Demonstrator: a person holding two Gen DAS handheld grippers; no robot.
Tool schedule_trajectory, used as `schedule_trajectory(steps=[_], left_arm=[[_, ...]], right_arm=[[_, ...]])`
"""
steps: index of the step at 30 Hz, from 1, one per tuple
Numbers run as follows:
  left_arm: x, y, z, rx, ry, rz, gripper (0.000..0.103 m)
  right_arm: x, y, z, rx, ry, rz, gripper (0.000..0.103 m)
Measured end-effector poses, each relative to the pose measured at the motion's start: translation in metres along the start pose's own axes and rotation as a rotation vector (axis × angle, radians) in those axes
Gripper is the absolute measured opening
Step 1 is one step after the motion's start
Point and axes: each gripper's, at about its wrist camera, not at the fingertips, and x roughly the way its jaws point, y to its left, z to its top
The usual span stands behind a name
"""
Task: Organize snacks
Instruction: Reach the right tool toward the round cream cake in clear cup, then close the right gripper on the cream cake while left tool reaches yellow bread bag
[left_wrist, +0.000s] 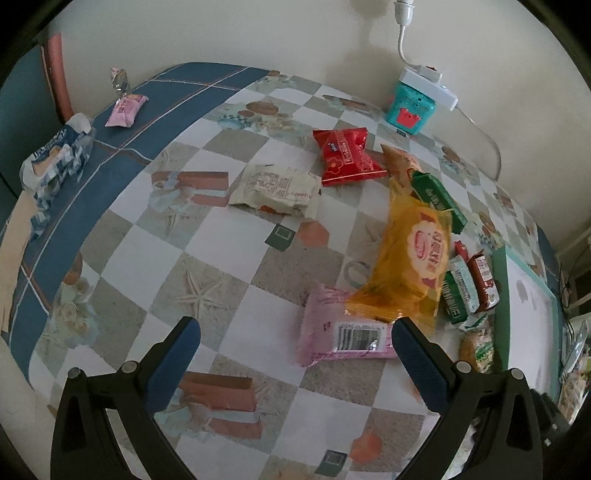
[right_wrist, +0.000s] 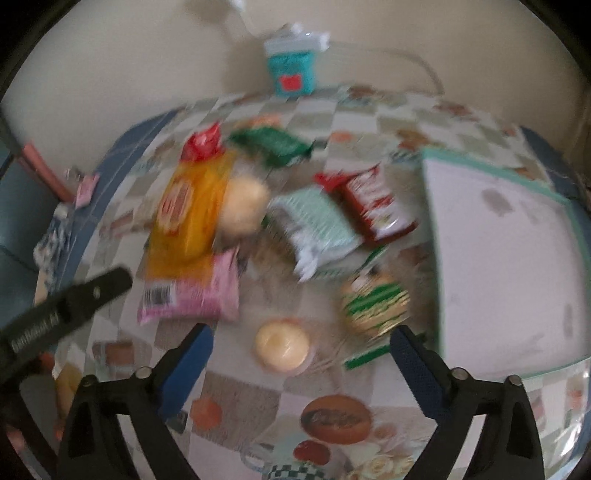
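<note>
We hover both grippers — left gripper (left_wrist: 295, 339), right gripper (right_wrist: 301, 349) — jaws apart, empty, over the counter (left_wrist: 236, 258). Snacks cluster left of the white tray (right_wrist: 509, 240) — probably their destination; the round pudding cup (right_wrist: 282, 349) sits nearest the tray's near corner.

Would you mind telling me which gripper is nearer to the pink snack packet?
Left. The left gripper stands open over the pink snack packet, one fingertip at its edge. The right gripper is open beside it, over a round yellow snack.
</note>
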Motion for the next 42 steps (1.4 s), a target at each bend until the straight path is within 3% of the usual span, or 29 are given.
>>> schedule_trajectory(steps=[9, 14, 22, 28, 34, 38, 40, 42], left_arm=[[0.021, 0.016, -0.007, -0.03, 0.034, -0.026, 0.103], [0.019, 0.013, -0.007, -0.005, 0.005, -0.033, 0.103], [0.016, 0.011, -0.003, 0.002, -0.035, -0.038, 0.103], [0.009, 0.001, 0.001, 0.044, -0.064, -0.065, 0.103], [0.011, -0.021, 0.015, 0.102, -0.033, -0.083, 0.103], [0.014, -0.042, 0.02, 0.191, -0.033, -0.037, 0.103], [0.013, -0.051, 0.023, 0.23, -0.037, -0.032, 0.101], [0.014, -0.06, 0.026, 0.261, -0.035, -0.033, 0.087]], right_arm=[[0.015, 0.005, -0.008, -0.02, 0.009, 0.024, 0.075], [0.019, 0.014, -0.009, -0.064, 0.015, 0.043, 0.071], [0.022, 0.008, -0.008, -0.047, 0.02, 0.039, 0.037], [0.019, 0.005, -0.006, -0.045, 0.019, 0.059, 0.035], [0.008, 0.001, 0.0, -0.035, -0.024, 0.065, 0.035], [0.003, -0.002, 0.002, -0.028, -0.039, 0.065, 0.035], [0.001, -0.003, 0.004, -0.025, -0.044, 0.067, 0.035], [0.0, -0.004, 0.005, -0.025, -0.049, 0.068, 0.035]])
